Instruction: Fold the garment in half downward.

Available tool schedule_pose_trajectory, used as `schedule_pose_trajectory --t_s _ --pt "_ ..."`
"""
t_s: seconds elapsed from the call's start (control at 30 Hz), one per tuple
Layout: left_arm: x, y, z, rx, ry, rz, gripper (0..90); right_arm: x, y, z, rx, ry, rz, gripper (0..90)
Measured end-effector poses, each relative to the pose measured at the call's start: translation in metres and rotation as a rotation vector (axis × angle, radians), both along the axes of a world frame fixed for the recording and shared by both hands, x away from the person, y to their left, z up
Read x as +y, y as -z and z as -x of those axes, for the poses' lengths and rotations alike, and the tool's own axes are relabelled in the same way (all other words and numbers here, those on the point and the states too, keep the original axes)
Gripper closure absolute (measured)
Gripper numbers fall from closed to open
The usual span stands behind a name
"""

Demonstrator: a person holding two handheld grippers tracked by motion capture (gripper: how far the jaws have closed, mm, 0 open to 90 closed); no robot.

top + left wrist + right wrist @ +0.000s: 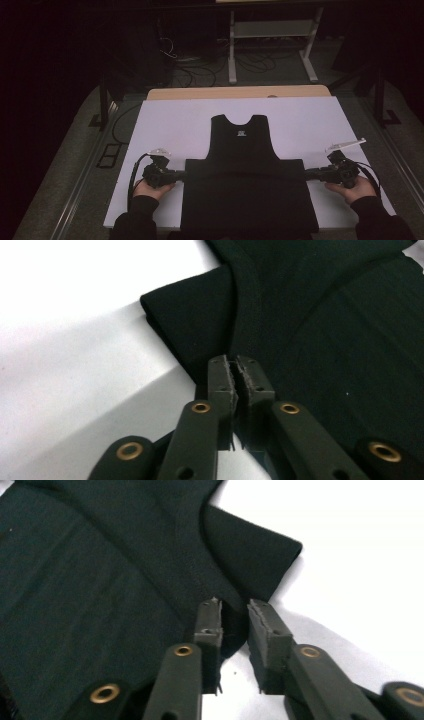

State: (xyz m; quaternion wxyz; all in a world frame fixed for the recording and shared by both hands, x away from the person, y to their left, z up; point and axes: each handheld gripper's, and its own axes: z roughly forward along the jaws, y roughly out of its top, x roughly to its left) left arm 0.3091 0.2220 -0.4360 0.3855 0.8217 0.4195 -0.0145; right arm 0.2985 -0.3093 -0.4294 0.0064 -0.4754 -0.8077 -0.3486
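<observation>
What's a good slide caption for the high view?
Two hand-held grippers, left and right, at opposite edges of a black garment on a white board.

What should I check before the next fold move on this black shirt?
1. Left gripper shut on the black shirt: cannot tell; the jaws are nearly closed at its folded edge, but no cloth shows between them.
2. Right gripper gripping: not ok; the jaws stand apart at the edge.
3. Both grippers level at opposite sides of the fold: ok.
4. Shirt lying flat, collar away from the person: ok.
5. White board bare around the shirt: ok.
</observation>
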Motion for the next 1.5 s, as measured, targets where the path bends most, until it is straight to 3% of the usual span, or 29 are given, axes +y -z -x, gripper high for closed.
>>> schedule_pose_trajectory --t_s 0.23,0.5,0.63,0.73,0.97,1.2,1.5 --pt "-0.001 -0.002 0.001 -0.030 -0.009 -0.003 63.7 -0.002 -0.004 0.001 -0.040 0.012 0.004 62.9" --pt "-0.001 -0.008 -0.002 -0.045 0.010 0.021 44.0 -0.001 -0.010 0.002 -0.100 0.024 -0.005 43.5" --pt "-0.002 -0.011 -0.001 -0.081 0.003 0.007 35.8 -0.001 -0.010 0.001 -0.104 0.035 -0.005 35.6" --pt "-0.001 -0.014 -0.002 -0.101 -0.012 0.011 30.0 -0.002 -0.012 0.000 -0.113 0.038 -0.017 26.3" --pt "0.006 -0.015 -0.007 -0.092 -0.032 0.046 15.0 -0.002 -0.014 -0.003 -0.150 0.041 -0.016 0.0" --pt "0.004 -0.018 -0.012 -0.145 -0.006 0.053 0.1 -0.003 -0.020 -0.008 -0.188 0.044 -0.019 0.0" --pt "0.000 -0.020 -0.020 -0.181 0.019 0.048 0.0 -0.001 -0.030 -0.017 -0.243 0.037 -0.008 0.0"
